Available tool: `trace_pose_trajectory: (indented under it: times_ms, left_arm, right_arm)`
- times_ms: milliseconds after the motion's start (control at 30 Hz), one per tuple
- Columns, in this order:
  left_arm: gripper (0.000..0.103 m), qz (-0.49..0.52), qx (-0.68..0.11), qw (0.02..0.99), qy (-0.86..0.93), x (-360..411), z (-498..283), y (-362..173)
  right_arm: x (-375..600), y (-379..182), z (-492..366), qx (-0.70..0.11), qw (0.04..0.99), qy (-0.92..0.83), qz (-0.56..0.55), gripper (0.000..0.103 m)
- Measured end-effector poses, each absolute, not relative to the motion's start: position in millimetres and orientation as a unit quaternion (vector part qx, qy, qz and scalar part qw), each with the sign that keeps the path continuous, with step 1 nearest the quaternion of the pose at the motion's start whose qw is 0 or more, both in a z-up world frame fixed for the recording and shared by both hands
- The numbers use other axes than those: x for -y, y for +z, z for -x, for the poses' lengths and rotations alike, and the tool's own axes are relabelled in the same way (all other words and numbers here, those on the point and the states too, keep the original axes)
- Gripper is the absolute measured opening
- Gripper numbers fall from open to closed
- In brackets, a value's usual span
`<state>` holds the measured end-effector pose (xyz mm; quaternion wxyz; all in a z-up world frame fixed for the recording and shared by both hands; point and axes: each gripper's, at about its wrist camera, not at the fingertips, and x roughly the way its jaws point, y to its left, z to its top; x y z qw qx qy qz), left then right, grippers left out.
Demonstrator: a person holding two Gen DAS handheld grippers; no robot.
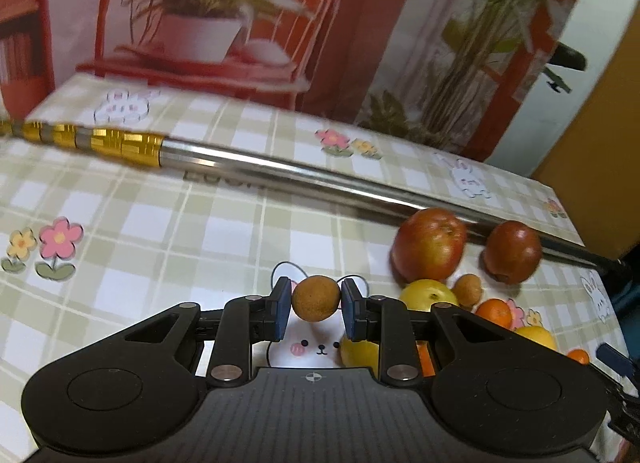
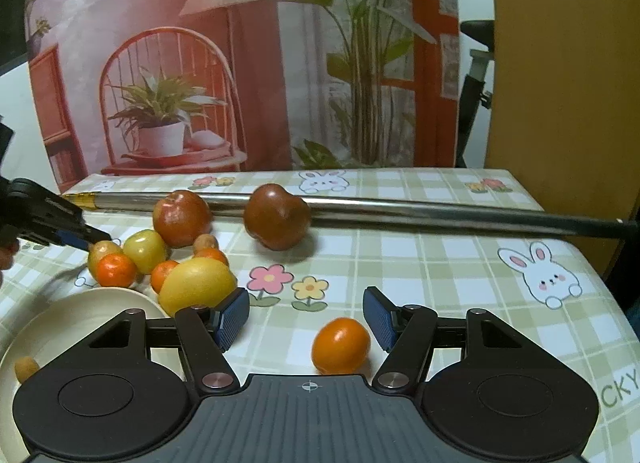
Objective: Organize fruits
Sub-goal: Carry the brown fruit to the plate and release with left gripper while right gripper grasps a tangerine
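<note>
left gripper clamped on small round brown longan-like fruit | right gripper held agape — smooth orange mandarin lies between its jaws, untouched, nearer the right-hand pad

A home table: bunny-print checked tablecloth, loose fruit, printed backdrop of a furnished room
</note>
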<state>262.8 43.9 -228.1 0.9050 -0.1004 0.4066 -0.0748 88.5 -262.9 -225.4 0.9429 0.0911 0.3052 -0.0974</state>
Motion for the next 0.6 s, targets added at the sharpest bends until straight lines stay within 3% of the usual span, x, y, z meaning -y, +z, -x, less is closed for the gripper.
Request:
trace_pose_trajectory:
  times_ms: [200, 267, 600]
  left_arm:
    - [0.028, 0.059, -0.376, 0.919, -0.105, -36, -231, -207]
    - [0.028, 0.049, -0.367, 0.922, -0.117, -32, -220, -203]
    - [0.028, 0.024, -0.364, 0.916, -0.165, -20, -169, -203]
  right_arm:
    - [268, -237, -85, -0.31, 0.94, -0.104, -0.096, 0.058]
    - [271, -242, -85, -0.313, 0.938, -0.109, -0.098, 0.052]
    - [278, -254, -92, -0.33, 0.931, -0.111, -0.108, 0.039]
